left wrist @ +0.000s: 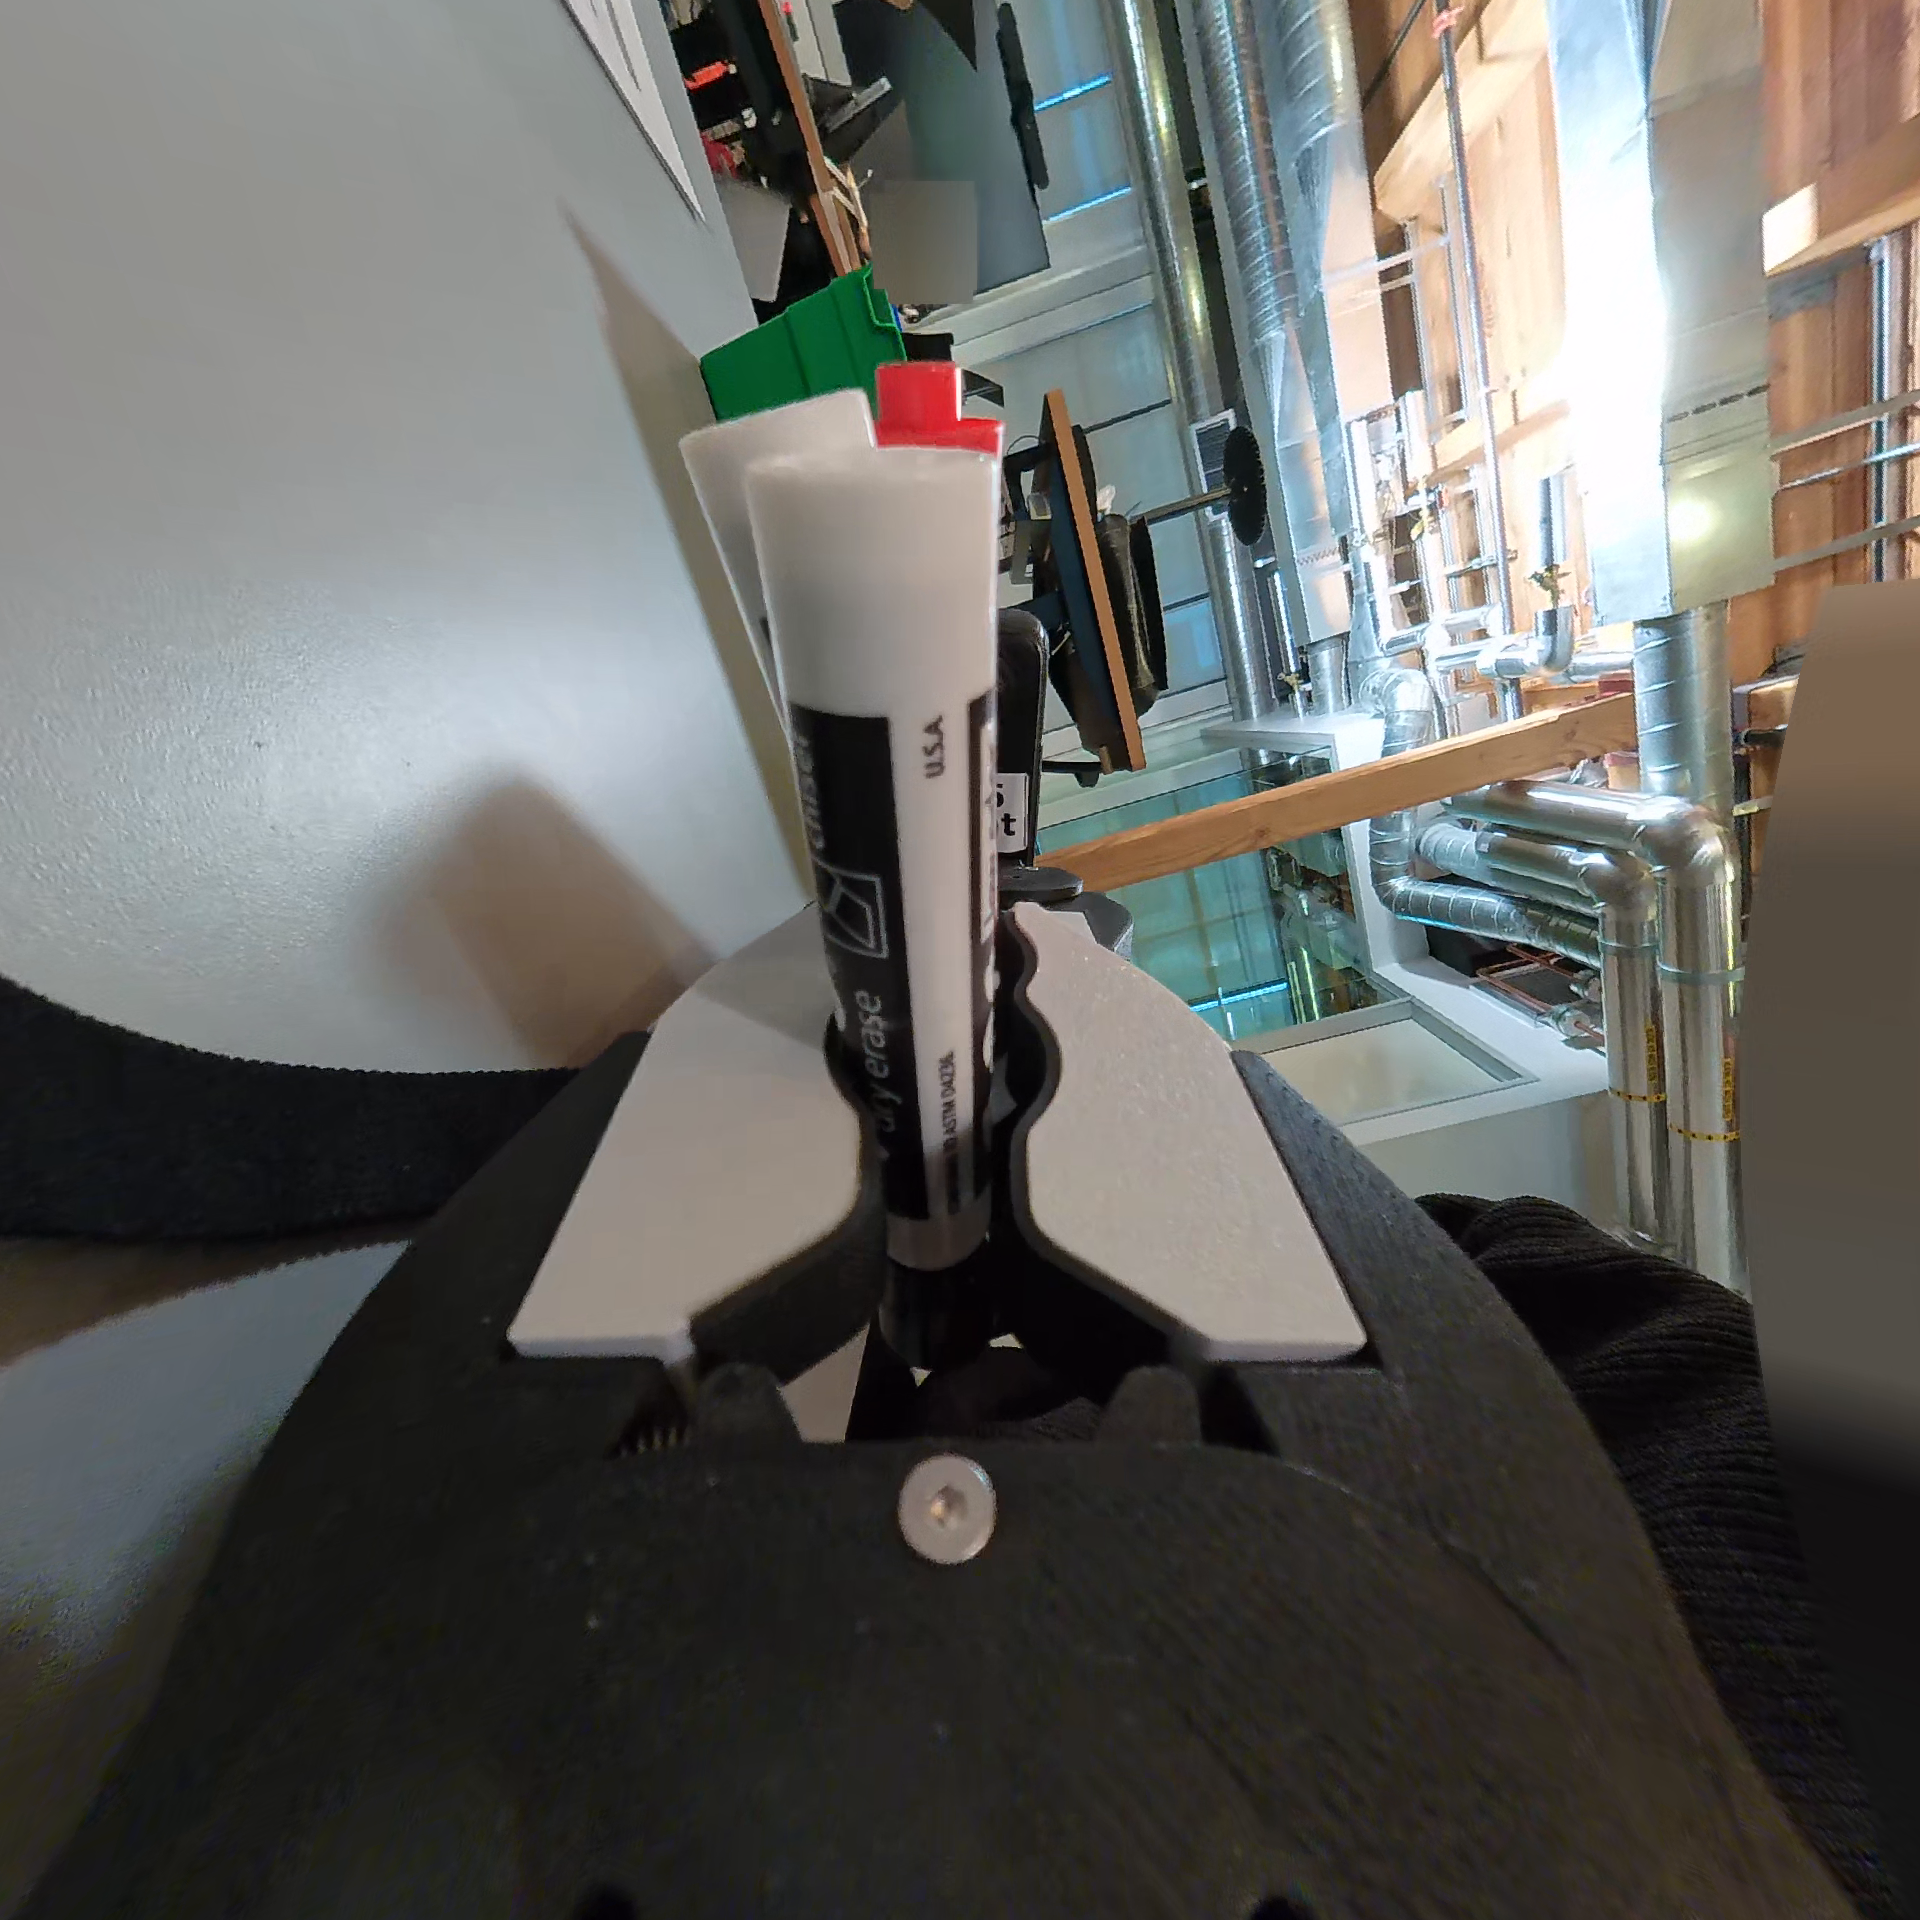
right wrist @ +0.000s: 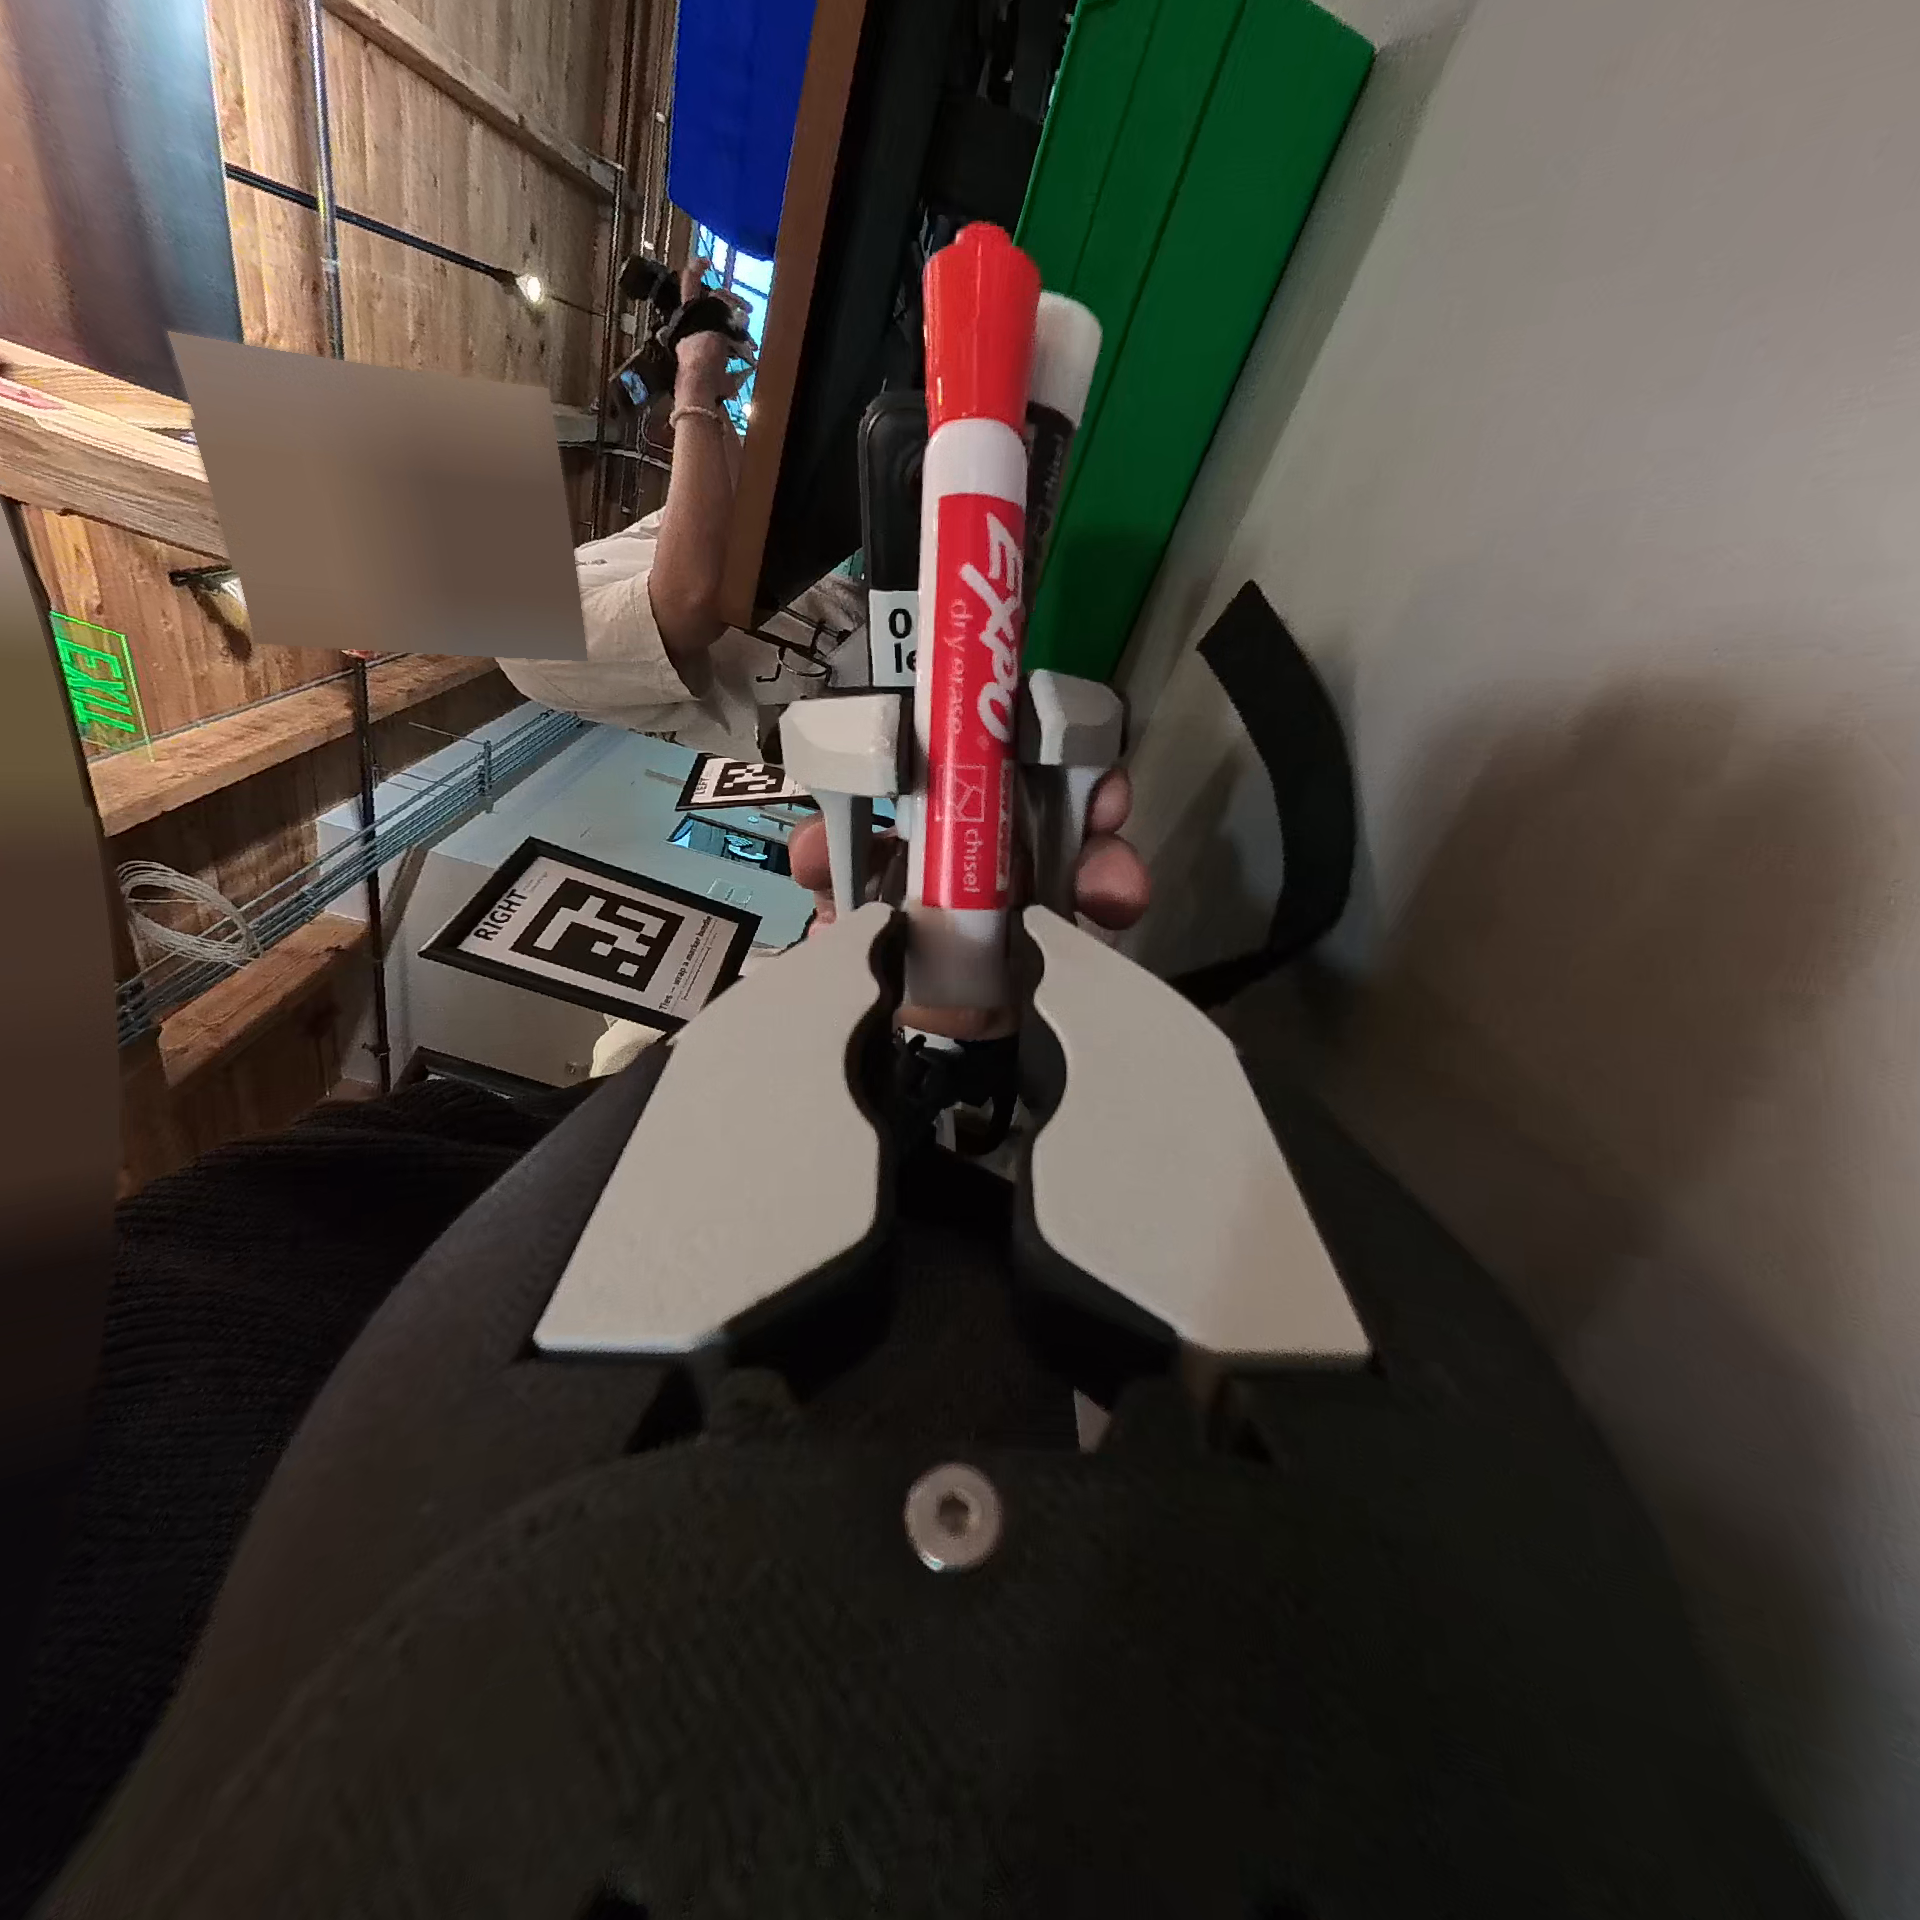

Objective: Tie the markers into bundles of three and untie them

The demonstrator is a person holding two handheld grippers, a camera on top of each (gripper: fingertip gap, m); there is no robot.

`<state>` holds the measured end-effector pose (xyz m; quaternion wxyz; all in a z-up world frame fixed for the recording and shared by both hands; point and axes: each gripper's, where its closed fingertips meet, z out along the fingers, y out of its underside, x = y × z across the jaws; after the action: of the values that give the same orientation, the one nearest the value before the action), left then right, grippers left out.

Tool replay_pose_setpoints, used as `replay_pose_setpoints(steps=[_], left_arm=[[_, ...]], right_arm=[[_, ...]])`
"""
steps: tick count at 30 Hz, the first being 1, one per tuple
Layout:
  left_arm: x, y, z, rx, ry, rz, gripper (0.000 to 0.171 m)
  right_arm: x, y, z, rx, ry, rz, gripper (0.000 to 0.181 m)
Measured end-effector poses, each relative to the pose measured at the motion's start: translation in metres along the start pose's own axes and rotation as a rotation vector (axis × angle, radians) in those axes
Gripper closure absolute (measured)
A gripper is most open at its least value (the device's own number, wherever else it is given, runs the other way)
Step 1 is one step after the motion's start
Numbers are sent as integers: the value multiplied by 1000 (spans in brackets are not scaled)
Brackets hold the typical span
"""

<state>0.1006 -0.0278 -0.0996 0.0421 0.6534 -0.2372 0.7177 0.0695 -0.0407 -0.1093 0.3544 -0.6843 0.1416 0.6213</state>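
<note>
Both grippers hold one bundle of markers from opposite ends, above a white table (left wrist: 312, 520). In the left wrist view my left gripper (left wrist: 925, 987) is shut on the bundle: a black-labelled marker (left wrist: 883, 831) in front, a second white barrel (left wrist: 727, 488) behind, and the red marker's end (left wrist: 920, 410) on top. In the right wrist view my right gripper (right wrist: 961, 935) is shut on the near end of the red marker (right wrist: 966, 623); another marker's white end (right wrist: 1070, 343) shows behind it. The left gripper (right wrist: 951, 727) clamps the bundle farther along. Something thin and black (right wrist: 956, 1081) sits between the right jaws.
A black strap (right wrist: 1299, 727) lies curved on the table (right wrist: 1662, 416); it also shows in the left wrist view (left wrist: 208, 1101). A green bin (right wrist: 1174, 312) stands at the table's far end, also seen in the left wrist view (left wrist: 790, 353). A person (right wrist: 644, 623) is in the background. The grippers are tip to tip, or close to it.
</note>
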Motion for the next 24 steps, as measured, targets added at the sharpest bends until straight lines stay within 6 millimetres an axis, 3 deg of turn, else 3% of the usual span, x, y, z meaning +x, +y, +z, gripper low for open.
replay_pose_setpoints(steps=[24], left_arm=[[7, 25, 8, -141, 26, 62, 144]], right_arm=[[-13, 19, -3, -148, -117, 133, 163]])
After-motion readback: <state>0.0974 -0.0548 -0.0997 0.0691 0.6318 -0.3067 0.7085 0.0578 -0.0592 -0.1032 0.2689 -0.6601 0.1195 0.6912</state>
